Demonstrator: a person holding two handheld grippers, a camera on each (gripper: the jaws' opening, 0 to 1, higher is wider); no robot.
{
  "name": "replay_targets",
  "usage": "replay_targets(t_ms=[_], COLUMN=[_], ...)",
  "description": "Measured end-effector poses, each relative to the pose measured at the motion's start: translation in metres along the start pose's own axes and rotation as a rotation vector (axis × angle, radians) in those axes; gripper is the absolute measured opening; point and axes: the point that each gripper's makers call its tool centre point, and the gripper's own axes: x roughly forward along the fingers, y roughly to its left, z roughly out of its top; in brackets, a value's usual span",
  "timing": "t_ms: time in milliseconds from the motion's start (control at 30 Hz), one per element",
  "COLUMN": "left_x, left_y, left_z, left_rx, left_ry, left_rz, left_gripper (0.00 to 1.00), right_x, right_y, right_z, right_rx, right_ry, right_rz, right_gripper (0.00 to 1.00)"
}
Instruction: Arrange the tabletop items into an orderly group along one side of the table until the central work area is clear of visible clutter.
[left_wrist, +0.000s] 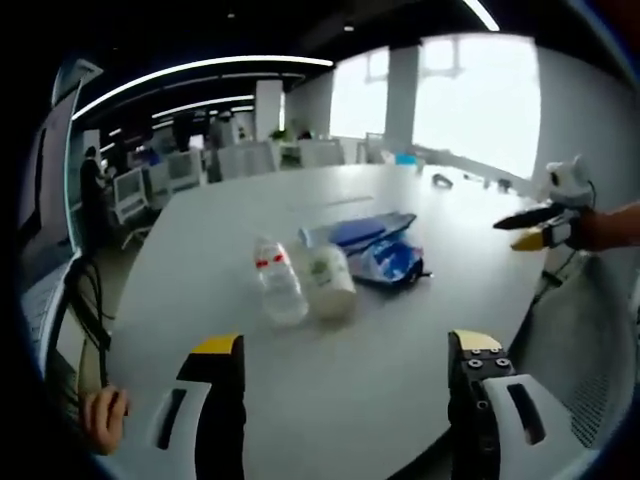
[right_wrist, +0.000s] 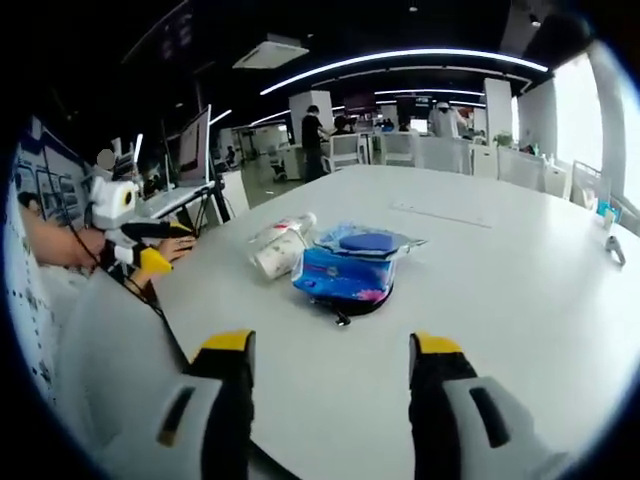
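Now both grippers (left_wrist: 345, 355) (right_wrist: 330, 350) spread, empty; clear bottle (left_wrist: 278, 280), white cup (left_wrist: 330, 282), blue pouch (right_wrist: 348, 268) clustered.

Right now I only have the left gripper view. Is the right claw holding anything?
Observer: No. In the right gripper view the right claw is open, with only bare white table between its jaws.
Operator: What's on the pouch's side facing it?
Observer: The blue fabric pouch has pink print low on that side.
Operator: Anything sticking out toward the claw?
Observer: A small black tab, possibly a zip pull, lies on the table at the pouch's near edge.
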Motion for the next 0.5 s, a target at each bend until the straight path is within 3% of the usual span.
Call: replay_targets(t_ms=[500], left_x=[0.011], left_y=[0.002], left_z=[0.022], left_rx=[0.029], left_ry=[-0.023], left_rz=[-0.021], left_gripper=[0.79], right_x=[0.008], right_y=[-0.009], right_z=[0.025], right_rx=[-0.023], right_ry=[-0.030], right_rz=[-0.008], right_gripper=[0.59])
